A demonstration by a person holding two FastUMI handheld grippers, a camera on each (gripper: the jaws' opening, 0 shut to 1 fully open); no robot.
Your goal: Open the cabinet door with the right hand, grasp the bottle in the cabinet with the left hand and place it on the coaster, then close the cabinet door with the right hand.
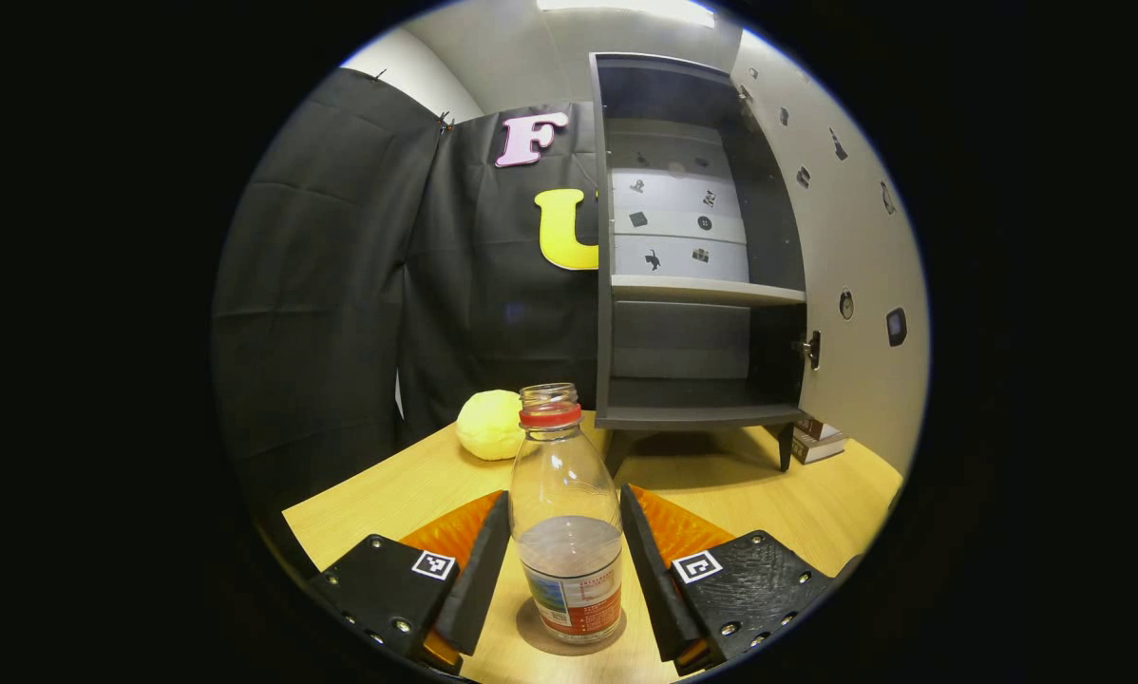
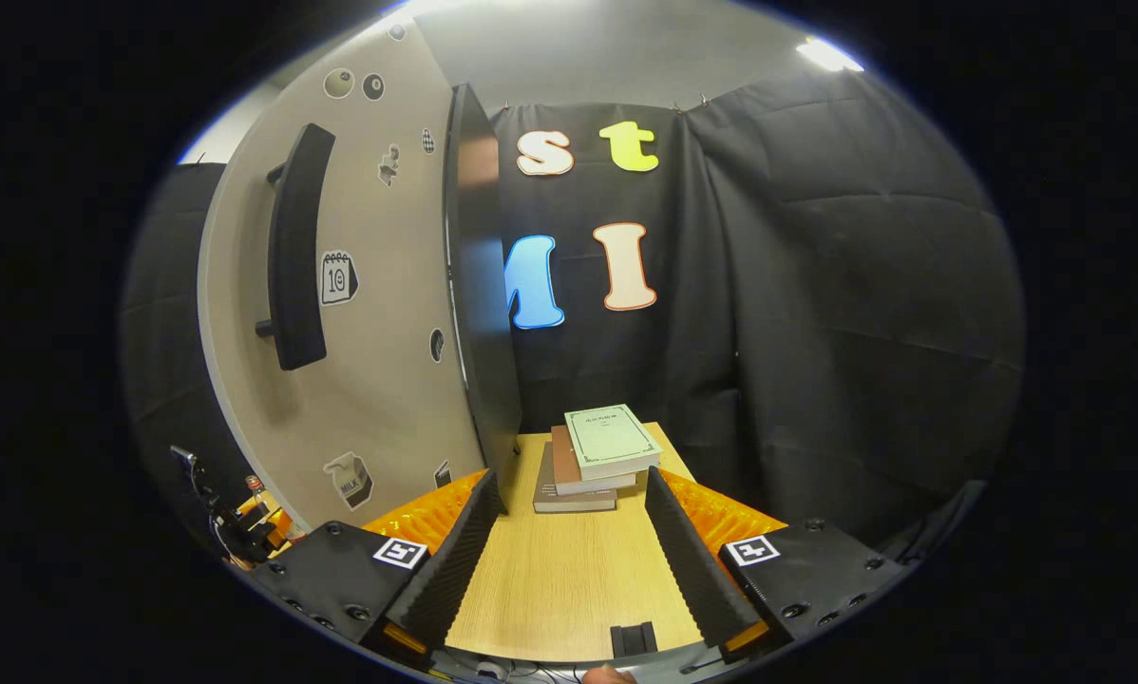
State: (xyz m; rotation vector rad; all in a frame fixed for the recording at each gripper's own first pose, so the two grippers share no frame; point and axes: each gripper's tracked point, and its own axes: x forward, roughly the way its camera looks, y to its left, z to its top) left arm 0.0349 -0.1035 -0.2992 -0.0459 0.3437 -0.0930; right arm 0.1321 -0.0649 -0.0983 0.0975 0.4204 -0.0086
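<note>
In the left gripper view, the left hand-held gripper (image 1: pixel 565 560) is standing with its ribbed fingers apart, flanking a clear capless bottle (image 1: pixel 566 518) with a red neck ring; its label is too small to read. The bottle is sitting on a round coaster (image 1: pixel 531 635) on the wooden desk (image 1: pixel 806 503). Beyond, a pale yellow ball (image 1: pixel 490 425) is lying beside the dark open cabinet (image 1: pixel 697 285).

In the right gripper view, the right hand-held gripper (image 2: pixel 569 551) is resting spread wide, near the sticker-covered cabinet door (image 2: pixel 341 313) and stacked books (image 2: pixel 593 456).

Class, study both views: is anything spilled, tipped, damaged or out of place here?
Nothing is spilled or tipped. The bottle stands upright on the coaster, between the open left gripper fingers. Its cap is off, and the cabinet door stands open.
</note>
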